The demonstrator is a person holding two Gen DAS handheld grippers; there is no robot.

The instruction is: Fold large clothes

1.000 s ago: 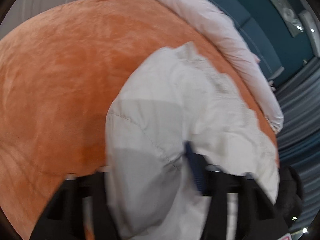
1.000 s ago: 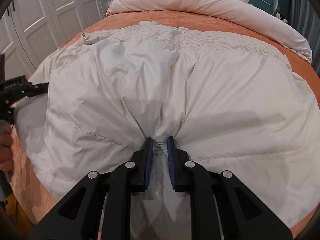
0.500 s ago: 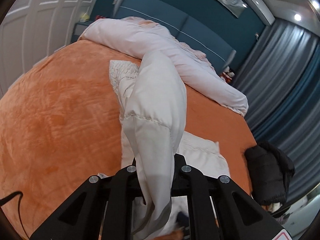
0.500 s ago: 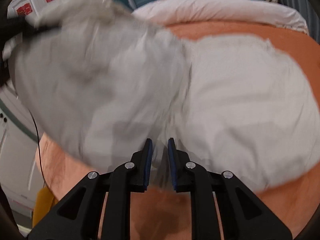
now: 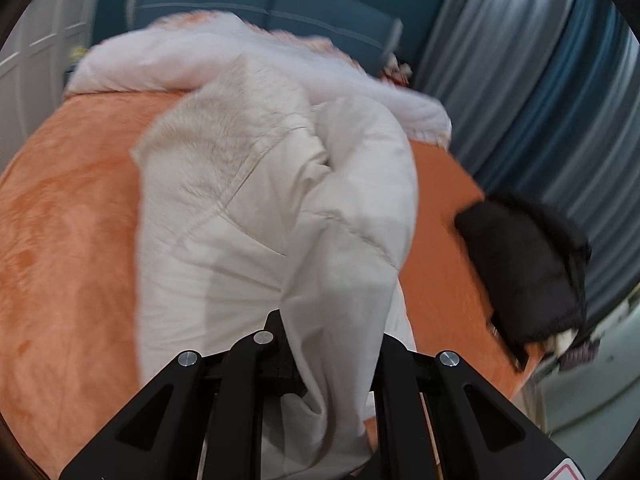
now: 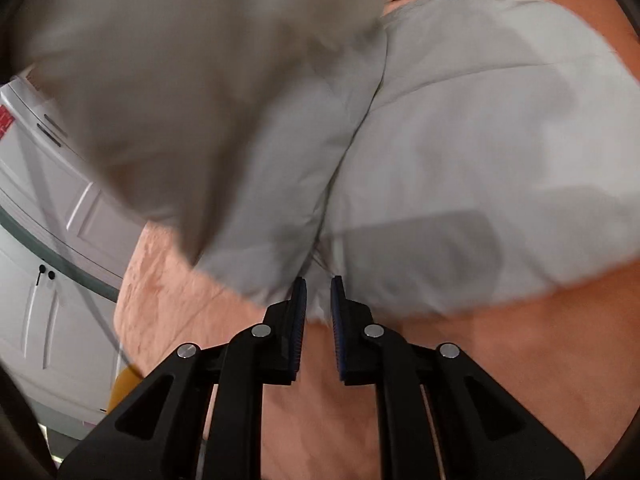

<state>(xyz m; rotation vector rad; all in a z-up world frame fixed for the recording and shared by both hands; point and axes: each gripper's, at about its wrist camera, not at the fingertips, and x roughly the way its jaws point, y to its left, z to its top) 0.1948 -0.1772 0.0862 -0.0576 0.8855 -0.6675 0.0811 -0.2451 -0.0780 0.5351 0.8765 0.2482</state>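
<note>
A big white padded jacket [image 5: 248,208] with a fleecy lining lies on the orange bed cover [image 5: 68,240]. My left gripper [image 5: 332,344] is shut on a fold of the jacket, which drapes over its fingers and hides the pads. In the right wrist view the jacket [image 6: 460,152] fills most of the frame, one half lifted and folding over on the left, blurred. My right gripper [image 6: 319,300] is shut on the jacket's near edge, with white cloth pinched between its blue pads [image 6: 300,308].
A pale pink duvet [image 5: 200,56] is bunched along the blue headboard [image 5: 280,4]. A black garment [image 5: 528,272] sits at the bed's right corner by the grey-blue curtains [image 5: 540,92]. White wardrobe doors [image 6: 52,280] stand left of the bed.
My left gripper has closed on the jacket's side, lifted it off the bed and carried it across over the rest. The right gripper has kept its pinch and shifted sideways.
</note>
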